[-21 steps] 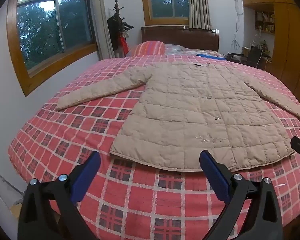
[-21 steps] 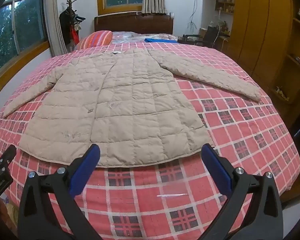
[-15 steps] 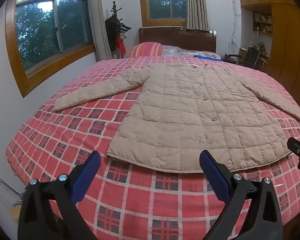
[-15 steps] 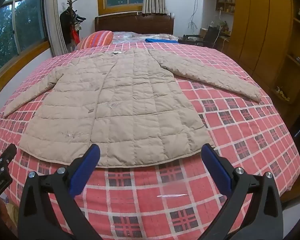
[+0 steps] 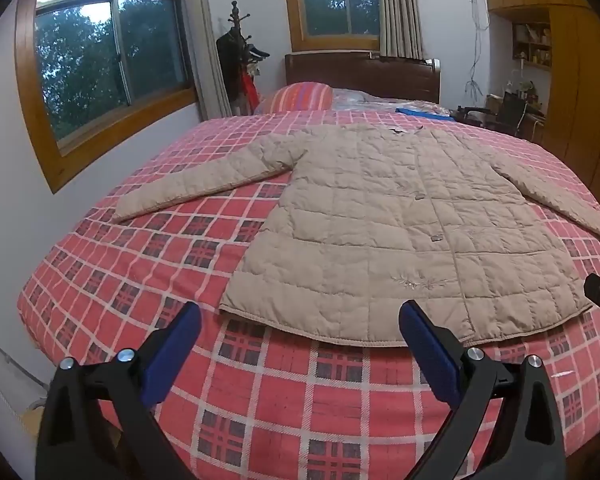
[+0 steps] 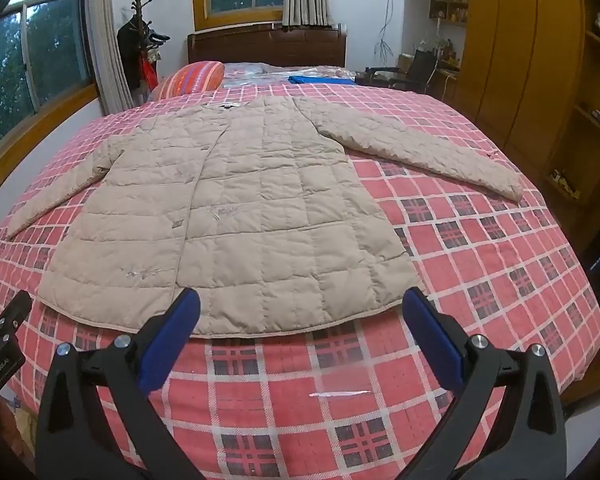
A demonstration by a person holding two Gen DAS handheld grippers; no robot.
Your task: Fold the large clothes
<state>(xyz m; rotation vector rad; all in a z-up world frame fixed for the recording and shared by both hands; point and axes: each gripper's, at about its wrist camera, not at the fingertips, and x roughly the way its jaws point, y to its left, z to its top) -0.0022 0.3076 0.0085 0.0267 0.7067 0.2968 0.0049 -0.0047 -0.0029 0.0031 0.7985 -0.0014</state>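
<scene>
- Little moved against the earlier views: slight drift of both cameras, hem sitting a touch nearer the fingertips; coat itself unshifted.
- Beige quilted coat (image 5: pixel 384 216) spread flat, front up, on the red plaid bed (image 5: pixel 148 248); collar toward the headboard (image 6: pixel 266 42), hem toward the cameras, both sleeves angled out and down.
- Left gripper (image 5: pixel 300 330) hovering short of the hem near the coat's left corner; jaws wide apart, nothing between them, no contact with cloth.
- Right gripper (image 6: pixel 300 316) likewise spread and empty, blue fingertips (image 6: pixel 420 304) level with the hem's right half, apparently above rather than on it.
- Striped pillow (image 5: pixel 300 96) and a blue item (image 6: pixel 320 79) near the head of the bed, well apart from the coat.
- Judgement: folding not begun; approach stage only. Small advance suggests a grasp at hem or sleeve coming next, though which one cannot be told.
- Puffy fabric likely to slip or spring back from a shallow pinch; deep bite advisable.
</scene>
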